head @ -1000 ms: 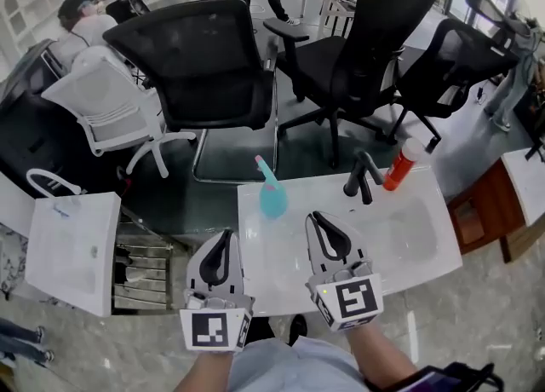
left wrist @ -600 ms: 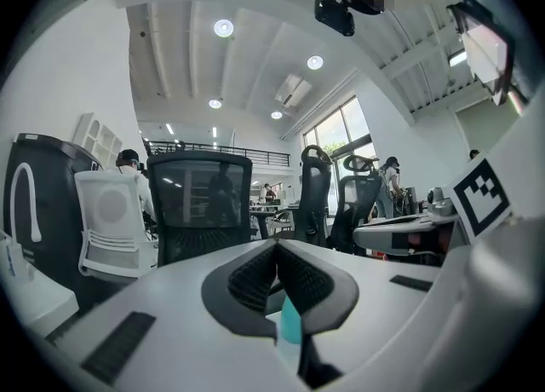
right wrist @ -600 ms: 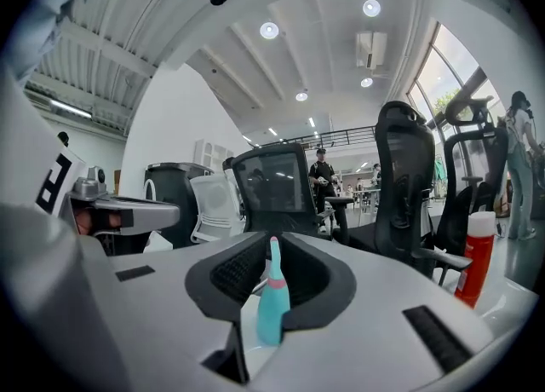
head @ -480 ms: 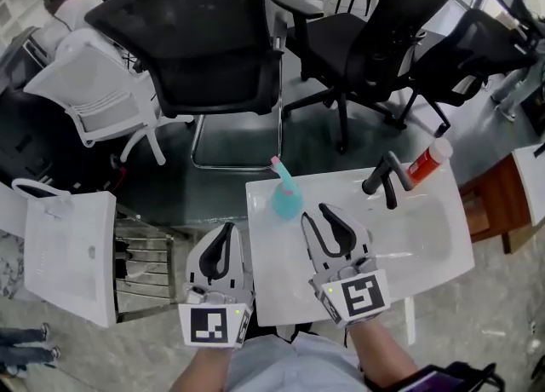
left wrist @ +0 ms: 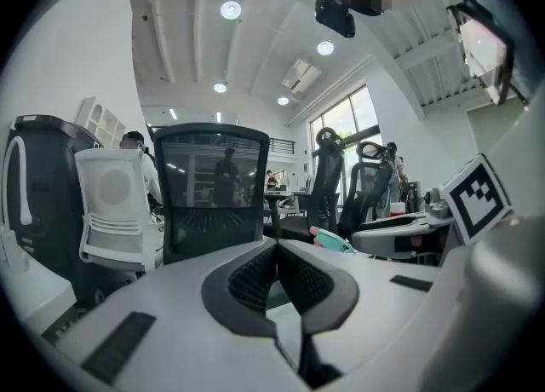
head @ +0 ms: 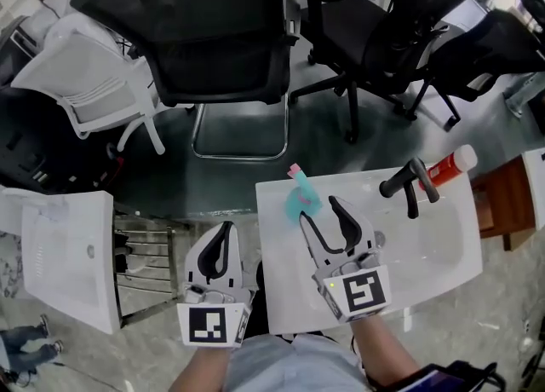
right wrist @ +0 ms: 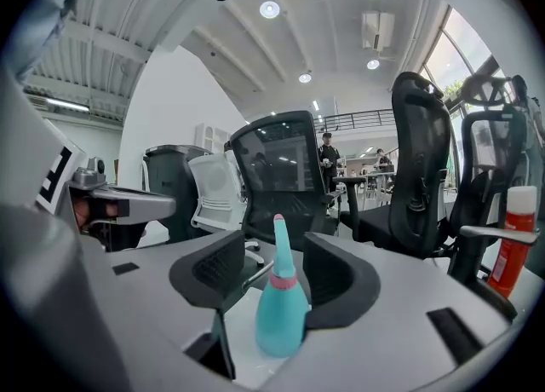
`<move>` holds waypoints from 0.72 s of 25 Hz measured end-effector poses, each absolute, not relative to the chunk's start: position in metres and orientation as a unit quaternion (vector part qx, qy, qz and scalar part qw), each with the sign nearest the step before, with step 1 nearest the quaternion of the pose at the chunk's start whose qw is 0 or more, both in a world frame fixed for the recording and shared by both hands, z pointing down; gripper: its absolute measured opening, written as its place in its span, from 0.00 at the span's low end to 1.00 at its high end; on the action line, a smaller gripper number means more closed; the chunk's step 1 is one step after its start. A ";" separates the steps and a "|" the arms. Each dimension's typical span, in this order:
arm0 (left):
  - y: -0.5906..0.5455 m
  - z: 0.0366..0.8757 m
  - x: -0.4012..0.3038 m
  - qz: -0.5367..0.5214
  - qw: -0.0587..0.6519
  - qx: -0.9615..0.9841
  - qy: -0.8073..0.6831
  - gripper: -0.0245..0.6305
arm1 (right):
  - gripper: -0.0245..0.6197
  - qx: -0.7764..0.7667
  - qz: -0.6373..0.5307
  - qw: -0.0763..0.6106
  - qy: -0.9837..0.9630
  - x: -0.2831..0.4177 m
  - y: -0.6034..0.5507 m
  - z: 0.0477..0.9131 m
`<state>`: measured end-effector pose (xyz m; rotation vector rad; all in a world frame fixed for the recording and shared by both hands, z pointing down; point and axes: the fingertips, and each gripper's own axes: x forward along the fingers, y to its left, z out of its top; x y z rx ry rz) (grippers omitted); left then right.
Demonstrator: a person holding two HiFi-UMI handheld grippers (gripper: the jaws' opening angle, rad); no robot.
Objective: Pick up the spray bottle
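Left gripper (head: 225, 233) hangs beside the table (head: 426, 250), jaws together, empty. Right gripper (head: 319, 211) is opening wide around the teal spray bottle (head: 300, 199) near the far edge, seemingly untouched. Centre its belly between the pads before squeezing.

No lettering, brand, number or sign can be read on anything in view.

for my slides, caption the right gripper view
Right gripper, jaws opening, with the upright teal spray bottle between them.
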<state>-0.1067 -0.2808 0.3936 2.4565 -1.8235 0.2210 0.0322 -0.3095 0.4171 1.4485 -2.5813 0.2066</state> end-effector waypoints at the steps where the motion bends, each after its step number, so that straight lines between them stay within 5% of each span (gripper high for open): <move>1: -0.284 0.397 -0.110 0.076 0.039 0.800 -0.594 0.07 | 0.40 0.487 0.072 0.092 -0.866 0.030 -0.313 0.420; 18: -0.326 0.422 -0.139 0.080 0.056 0.794 -0.600 0.07 | 0.38 0.486 0.075 0.128 -0.862 0.008 -0.358 0.450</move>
